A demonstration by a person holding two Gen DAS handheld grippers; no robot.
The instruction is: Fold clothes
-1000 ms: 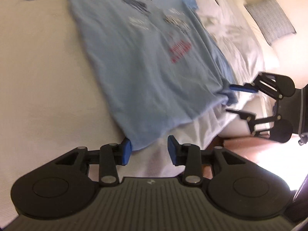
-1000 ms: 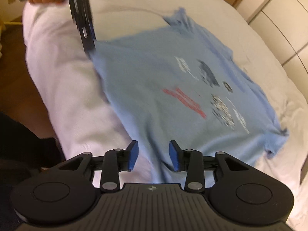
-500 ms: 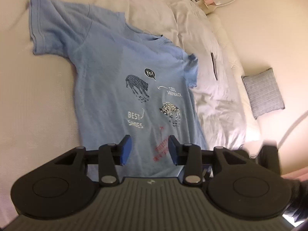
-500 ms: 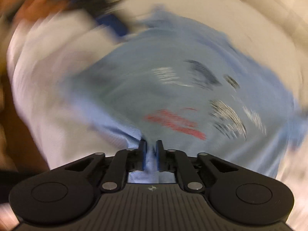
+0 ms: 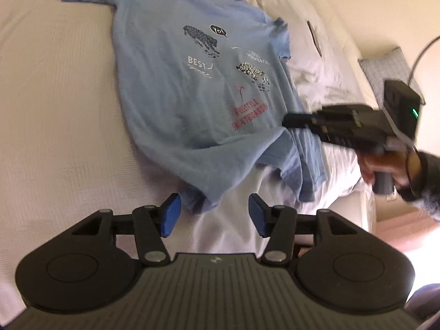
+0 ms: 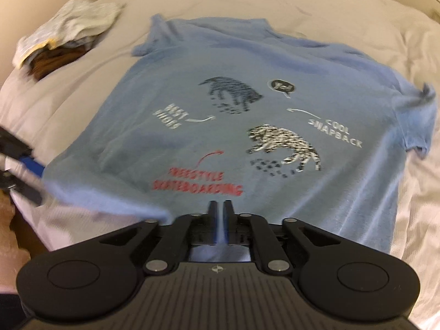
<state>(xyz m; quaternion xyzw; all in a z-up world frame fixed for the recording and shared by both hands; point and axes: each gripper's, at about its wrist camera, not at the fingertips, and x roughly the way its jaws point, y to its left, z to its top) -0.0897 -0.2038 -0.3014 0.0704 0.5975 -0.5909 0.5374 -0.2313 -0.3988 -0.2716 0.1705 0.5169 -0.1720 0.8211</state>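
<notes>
A light-blue T-shirt (image 6: pixel 247 126) lies front-up and mostly flat on the white bed (image 5: pixel 55 110), printed with two spotted animals, white lettering and red "FREESTYLE SKATEBOARDING", its hem rumpled at the bed's near edge. The right tool (image 6: pixel 218 206) has a fold of that hem between its nearly closed jaws, which are opening slightly. The left tool (image 5: pixel 214 216), its jaws about half apart and opening, sits at the hem's corner with nothing gripped.
</notes>
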